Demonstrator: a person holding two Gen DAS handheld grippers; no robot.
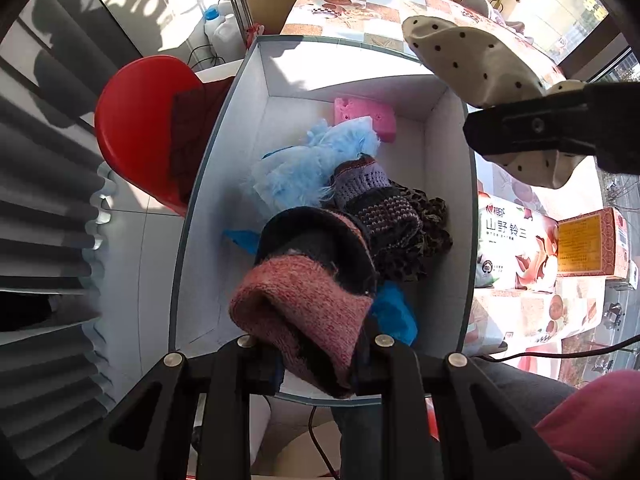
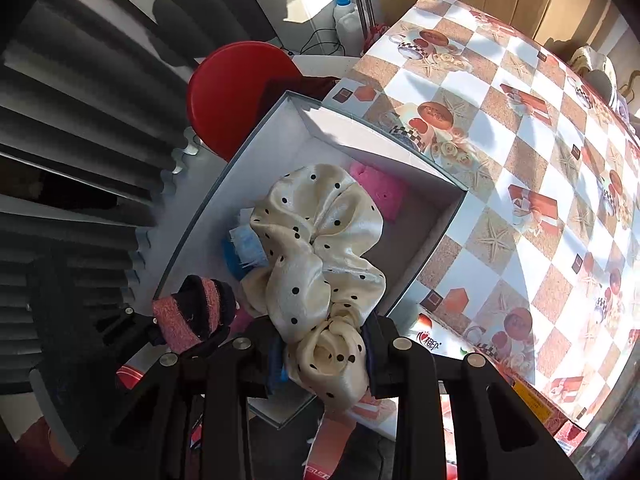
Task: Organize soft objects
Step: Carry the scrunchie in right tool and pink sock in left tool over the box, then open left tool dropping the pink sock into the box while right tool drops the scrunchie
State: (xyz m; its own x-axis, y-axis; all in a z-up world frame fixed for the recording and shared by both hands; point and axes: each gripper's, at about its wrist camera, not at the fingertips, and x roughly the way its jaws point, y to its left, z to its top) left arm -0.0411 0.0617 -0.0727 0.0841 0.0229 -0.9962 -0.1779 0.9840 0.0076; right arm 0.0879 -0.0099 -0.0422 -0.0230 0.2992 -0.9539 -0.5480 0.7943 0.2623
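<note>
A white open-topped box [image 1: 448, 152] sits at the edge of a worktop [image 2: 500, 184] covered in a checkered oilcloth printed with cups, starfish and gift boxes; everything below is placed against that box. Sunlight falls in patches across the worktop and into the box's far end.

Inside the box, at its far end, lies a pink sponge-like block [image 1: 366, 117]. Nearer the middle is a fluffy light-blue cloth [image 1: 304, 164], with a purple-and-dark knitted piece [image 1: 376, 196] and a leopard-print fabric [image 1: 428, 232] against it. Bits of bright blue material [image 1: 394, 312] show at the near end.

Over the box's near end, the left tool [image 1: 316, 364] is clenched on a pink-and-black knitted hat [image 1: 308, 292], which hangs above the contents. Over the box's right wall, the right tool [image 2: 328, 354] is clamped on a cream satin scrunchie with black dots [image 2: 316, 248]; in the right wrist view it drapes above the box's middle.

Beyond the box's left wall stands a red plastic stool [image 1: 136, 120] with a dark red cloth [image 1: 192, 128] on it, on a pale tiled floor [image 1: 132, 248]. Further left runs a grey ribbed panel [image 1: 44, 208]. Past the far left corner are white plastic jugs [image 1: 224, 28], one with a blue cap. To the right of the box, on the worktop, lie a printed tissue pack [image 1: 516, 248] and an orange carton [image 1: 588, 240].
</note>
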